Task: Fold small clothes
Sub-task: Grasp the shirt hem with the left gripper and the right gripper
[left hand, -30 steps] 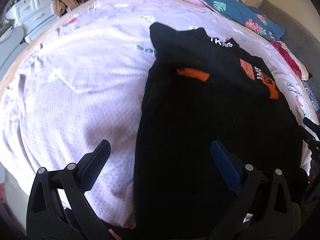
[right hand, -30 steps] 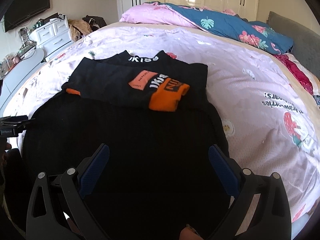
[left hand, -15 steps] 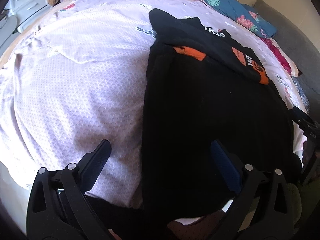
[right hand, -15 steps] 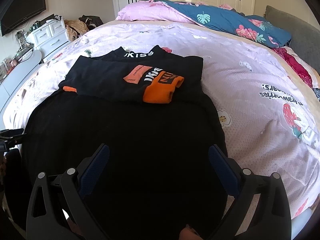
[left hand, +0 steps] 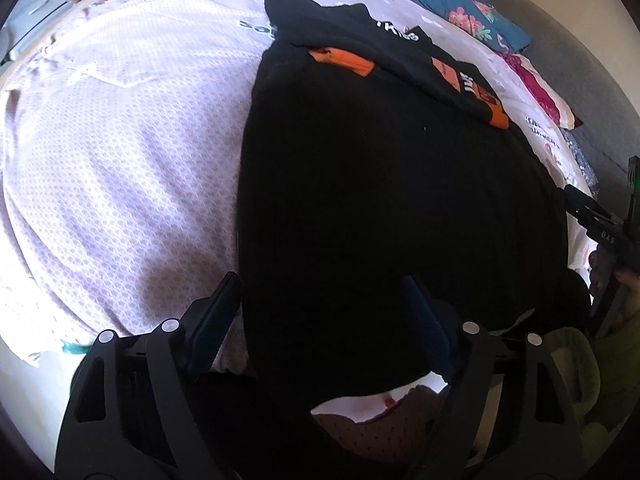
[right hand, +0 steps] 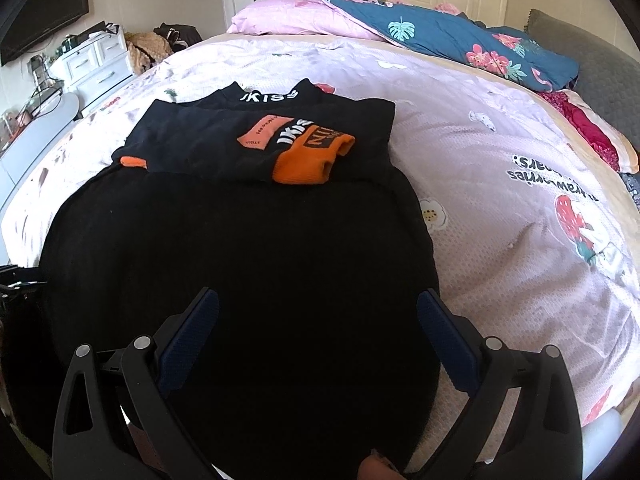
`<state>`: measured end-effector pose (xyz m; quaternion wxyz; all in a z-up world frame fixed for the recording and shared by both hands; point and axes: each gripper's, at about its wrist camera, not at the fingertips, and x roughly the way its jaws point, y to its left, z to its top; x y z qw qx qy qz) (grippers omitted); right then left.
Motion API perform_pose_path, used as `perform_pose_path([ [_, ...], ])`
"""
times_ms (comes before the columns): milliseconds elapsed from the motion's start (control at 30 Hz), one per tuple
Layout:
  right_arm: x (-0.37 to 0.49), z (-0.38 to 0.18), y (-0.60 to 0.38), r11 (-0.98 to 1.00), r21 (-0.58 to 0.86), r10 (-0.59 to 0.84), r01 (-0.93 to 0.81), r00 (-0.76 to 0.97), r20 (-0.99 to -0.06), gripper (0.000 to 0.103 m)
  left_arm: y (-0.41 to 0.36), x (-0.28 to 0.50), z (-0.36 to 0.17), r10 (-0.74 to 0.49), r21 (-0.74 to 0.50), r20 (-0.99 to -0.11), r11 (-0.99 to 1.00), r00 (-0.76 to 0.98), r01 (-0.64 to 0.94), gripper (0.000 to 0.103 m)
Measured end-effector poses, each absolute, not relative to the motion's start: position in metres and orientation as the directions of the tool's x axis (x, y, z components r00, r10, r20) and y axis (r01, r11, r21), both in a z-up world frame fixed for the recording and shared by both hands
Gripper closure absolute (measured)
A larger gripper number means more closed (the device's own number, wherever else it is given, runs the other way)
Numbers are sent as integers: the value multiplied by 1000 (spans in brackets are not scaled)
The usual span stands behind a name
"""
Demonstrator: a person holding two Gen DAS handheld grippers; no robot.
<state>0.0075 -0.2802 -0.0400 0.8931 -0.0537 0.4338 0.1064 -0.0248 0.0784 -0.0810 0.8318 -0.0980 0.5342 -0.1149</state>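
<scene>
A black sweater [right hand: 240,264] lies flat on the bed, sleeves folded across its chest with orange cuffs [right hand: 308,160] and a white-lettered collar [right hand: 268,96] at the far end. It also shows in the left wrist view [left hand: 380,200]. My left gripper [left hand: 320,304] is open, its jaws wide apart over the sweater's near left hem corner. My right gripper [right hand: 316,320] is open, its jaws wide apart over the near right part of the hem. Neither holds cloth. The right gripper's body shows at the right edge of the left wrist view [left hand: 600,220].
The bed has a pink patterned sheet [right hand: 500,208]. A pink pillow [right hand: 296,20] and a blue floral quilt [right hand: 460,40] lie at the head. A white drawer unit [right hand: 96,64] and a wall television [right hand: 44,32] stand to the left.
Both grippers have drawn back and lowered toward the sweater's near hem. The left one now sits over the hem corner near the bed's edge. Both stay open.
</scene>
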Motion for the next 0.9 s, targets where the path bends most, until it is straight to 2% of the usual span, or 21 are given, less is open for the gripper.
perform_pose_path([
  [333, -16, -51, -293, 959, 24, 176, -281, 529, -831, 4, 65, -34, -88, -282, -262, -880, 959, 381, 107, 29],
  [667, -45, -68, -321, 965, 79, 187, -248, 446, -875, 4, 72, -37, -88, -240, -230, -890, 970, 388, 72, 54],
  [900, -52, -75, -330, 956, 154, 248, -250, 405, -880, 6, 74, -39, -86, -216, -201, -899, 976, 381, 80, 60],
])
